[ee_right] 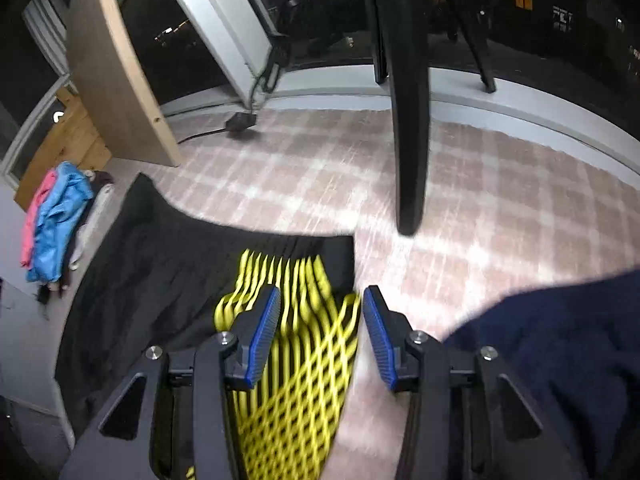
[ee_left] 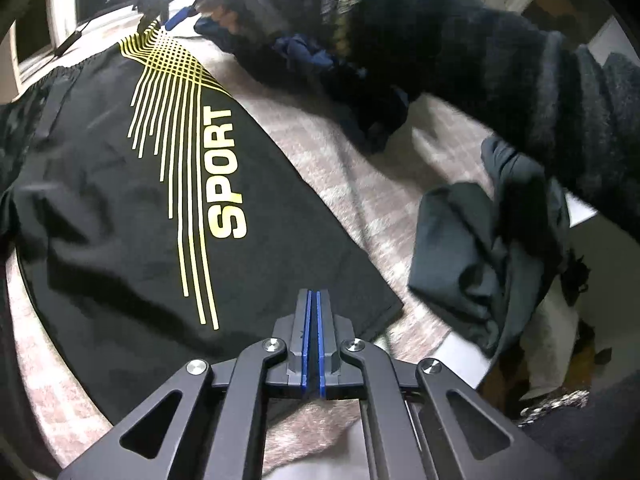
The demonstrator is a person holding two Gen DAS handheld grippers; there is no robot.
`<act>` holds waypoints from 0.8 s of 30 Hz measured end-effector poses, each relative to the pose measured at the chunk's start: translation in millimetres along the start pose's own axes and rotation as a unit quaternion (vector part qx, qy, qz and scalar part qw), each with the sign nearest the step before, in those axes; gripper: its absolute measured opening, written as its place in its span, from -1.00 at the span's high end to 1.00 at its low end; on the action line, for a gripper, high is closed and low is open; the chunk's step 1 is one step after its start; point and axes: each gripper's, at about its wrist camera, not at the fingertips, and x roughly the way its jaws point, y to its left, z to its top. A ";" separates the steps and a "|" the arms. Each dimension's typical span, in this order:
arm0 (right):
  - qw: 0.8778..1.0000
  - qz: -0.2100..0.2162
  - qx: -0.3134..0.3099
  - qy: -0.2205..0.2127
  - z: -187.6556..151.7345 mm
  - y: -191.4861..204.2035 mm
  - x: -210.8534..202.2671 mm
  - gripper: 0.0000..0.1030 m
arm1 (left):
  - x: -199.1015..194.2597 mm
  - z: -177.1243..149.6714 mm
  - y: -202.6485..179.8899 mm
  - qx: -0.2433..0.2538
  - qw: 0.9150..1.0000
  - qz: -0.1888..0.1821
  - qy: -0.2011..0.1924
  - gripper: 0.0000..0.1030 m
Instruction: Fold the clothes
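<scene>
Blue-padded fingers of the left gripper [ee_left: 313,300] sit pressed together in the left wrist view, with only a hairline between the pads, and nothing that I can make out is pinched there; the tips hang over the hem edge of the black sport shorts with yellow stripes and the word SPORT [ee_left: 152,184]. Those shorts lie spread flat on the pink-and-white checked blanket [ee_left: 360,184], waistband towards the far side. A dark knitted sleeve [ee_left: 460,64] reaches across the top of the picture, and a crumpled dark grey-green garment [ee_left: 480,264] lies on the blanket's right edge, apart from the shorts. From the right wrist view, the right gripper [ee_right: 320,312] stands partly open, its blue ribbed pads [ee_right: 264,332] well apart and gripping nothing; between and below them runs the blurred yellow lattice print at the edge of the same black shorts [ee_right: 160,280]. A dark navy cloth [ee_right: 560,360] fills the lower right corner. Further off, a black chair leg [ee_right: 408,140] stands on the blanket, and a blue and pink bundle of clothes [ee_right: 52,224] lies at the left.
</scene>
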 end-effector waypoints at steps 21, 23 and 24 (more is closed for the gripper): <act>0.997 -0.070 -0.032 0.006 -49.4 -22.4 -85.7 0.17 | 14.4 -2.8 -19.3 0.064 0.998 -0.001 0.017 1.00; 0.997 -0.063 -0.037 0.000 -43.4 -15.3 -75.1 0.17 | 5.5 -1.9 -14.4 0.048 0.999 -0.015 0.008 1.00; 0.997 -0.060 -0.039 0.001 -40.7 -12.7 -69.6 0.17 | 1.1 -2.1 -13.8 0.043 0.999 -0.027 0.005 1.00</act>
